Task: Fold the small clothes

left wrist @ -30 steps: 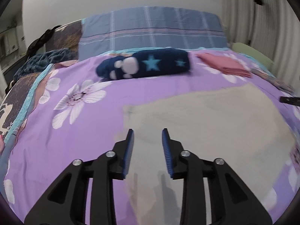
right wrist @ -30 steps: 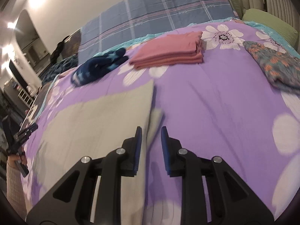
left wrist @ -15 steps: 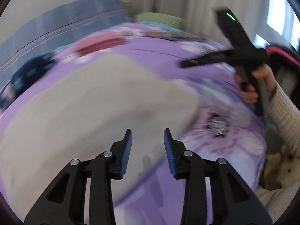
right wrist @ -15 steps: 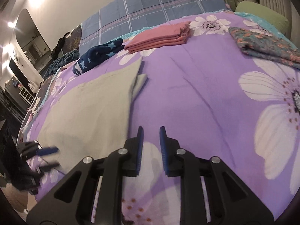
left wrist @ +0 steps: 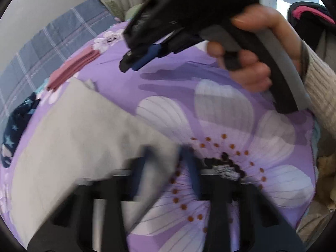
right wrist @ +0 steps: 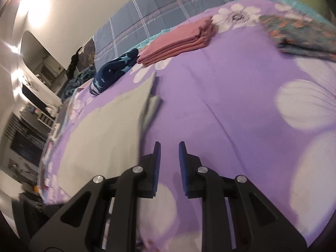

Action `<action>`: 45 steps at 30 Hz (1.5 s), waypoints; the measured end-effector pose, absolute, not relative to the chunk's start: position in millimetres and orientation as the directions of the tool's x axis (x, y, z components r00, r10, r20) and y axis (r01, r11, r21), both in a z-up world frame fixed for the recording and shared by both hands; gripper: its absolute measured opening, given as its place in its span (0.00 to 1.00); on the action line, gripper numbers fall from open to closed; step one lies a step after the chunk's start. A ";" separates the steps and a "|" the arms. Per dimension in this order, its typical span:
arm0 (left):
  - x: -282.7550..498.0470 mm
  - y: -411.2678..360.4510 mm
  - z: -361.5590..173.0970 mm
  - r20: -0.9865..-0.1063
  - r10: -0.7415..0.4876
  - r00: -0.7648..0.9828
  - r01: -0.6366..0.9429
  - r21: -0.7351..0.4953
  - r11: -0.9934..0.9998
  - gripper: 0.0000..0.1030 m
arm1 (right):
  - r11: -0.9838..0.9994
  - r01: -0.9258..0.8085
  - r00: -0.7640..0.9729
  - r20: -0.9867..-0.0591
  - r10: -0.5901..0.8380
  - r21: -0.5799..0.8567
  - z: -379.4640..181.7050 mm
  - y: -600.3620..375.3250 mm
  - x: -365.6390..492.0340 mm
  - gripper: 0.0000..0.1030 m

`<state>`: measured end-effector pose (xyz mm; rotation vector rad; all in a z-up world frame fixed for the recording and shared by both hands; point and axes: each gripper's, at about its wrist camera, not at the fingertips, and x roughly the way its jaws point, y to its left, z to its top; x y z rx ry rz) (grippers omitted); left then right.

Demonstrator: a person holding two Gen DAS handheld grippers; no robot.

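Observation:
A flat grey cloth (left wrist: 84, 130) (right wrist: 109, 130) lies spread on the purple flowered bed sheet (right wrist: 231, 94). My left gripper (left wrist: 167, 161) is blurred at the cloth's near right corner, its jaws closing with that corner between them. My right gripper (right wrist: 169, 147) hovers over the bare sheet just right of the cloth's edge, its jaws a little apart with nothing between them. In the left wrist view the right gripper (left wrist: 128, 65) hangs above the sheet, held by a hand (left wrist: 252, 73) in a cream knit sleeve.
A folded pink stack (right wrist: 178, 42) (left wrist: 71, 69) and a navy star-print garment (right wrist: 113, 71) lie beyond the cloth. A teal floral garment (right wrist: 298, 33) sits at the far right. A plaid pillow (right wrist: 168, 6) lines the head of the bed.
The left gripper swept from the cloth's left side to its near right corner and its fingers now blur around it. The right gripper drew back along the cloth's right edge.

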<state>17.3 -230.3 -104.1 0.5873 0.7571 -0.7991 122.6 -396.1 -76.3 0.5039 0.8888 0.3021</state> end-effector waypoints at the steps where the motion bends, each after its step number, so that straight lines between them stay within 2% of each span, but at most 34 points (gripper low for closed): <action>1: 19.5 -232.0 -103.2 -0.788 -0.412 0.457 0.798 0.160 0.580 0.04 | 0.840 -0.051 0.592 -0.661 0.461 0.540 -75.4 -392.9 134.0 0.19; 11: 27.2 -180.3 -69.4 -0.746 -0.458 0.484 0.713 0.032 0.700 0.03 | 0.806 -0.049 0.509 -0.680 0.529 0.590 -79.6 -364.3 203.6 0.19; 13: 27.5 -177.3 -69.5 -0.745 -0.455 0.487 0.702 0.025 0.711 0.03 | 0.799 -0.039 0.492 -0.684 0.538 0.601 -83.1 -361.2 209.5 0.26; 19: 21.7 -179.3 -68.8 -0.746 -0.481 0.460 0.715 -0.010 0.699 0.03 | 0.781 0.005 0.459 -0.695 0.552 0.624 -94.9 -359.0 217.3 0.33; 20: 20.4 -180.6 -69.6 -0.748 -0.492 0.446 0.723 -0.024 0.690 0.03 | 0.775 0.008 0.455 -0.692 0.560 0.632 -96.5 -358.7 219.6 0.33; 22: 14.9 -186.4 -72.0 -0.748 -0.518 0.415 0.742 -0.051 0.668 0.02 | 0.773 0.010 0.453 -0.692 0.562 0.634 -97.5 -357.3 225.5 0.04; 27: 5.8 -202.4 -83.2 -0.745 -0.545 0.385 0.777 -0.057 0.627 0.02 | 0.778 -0.085 0.556 -0.618 0.556 0.623 -66.9 -352.6 211.2 0.04; 30: 5.4 -211.8 -92.3 -0.753 -0.538 0.380 0.788 -0.041 0.614 0.02 | 0.869 -0.106 0.577 -0.682 0.450 0.484 -69.7 -341.7 211.2 0.04; 34: 3.4 -217.0 -105.3 -0.771 -0.532 0.350 0.797 -0.053 0.601 0.02 | 0.942 -0.025 0.615 -0.738 0.279 0.335 -92.1 -353.6 219.8 0.03; 37: 4.6 -215.8 -111.5 -0.777 -0.550 0.305 0.809 -0.093 0.580 0.00 | 0.874 0.008 0.593 -0.706 0.387 0.486 -99.9 -376.4 217.7 0.04; 39: 3.3 -215.7 -112.5 -0.775 -0.560 0.293 0.816 -0.103 0.569 0.00 | 0.868 -0.024 0.604 -0.685 0.408 0.496 -91.5 -378.3 211.6 0.04; 42: 1.3 -216.7 -110.2 -0.767 -0.567 0.299 0.818 -0.099 0.566 0.00 | 0.836 -0.186 0.585 -0.626 0.516 0.516 -72.8 -360.4 193.6 0.07; 45: -1.0 -213.3 -105.6 -0.758 -0.580 0.299 0.821 -0.106 0.562 0.00 | 0.840 -0.279 0.543 -0.645 0.537 0.465 -68.3 -339.7 181.7 0.12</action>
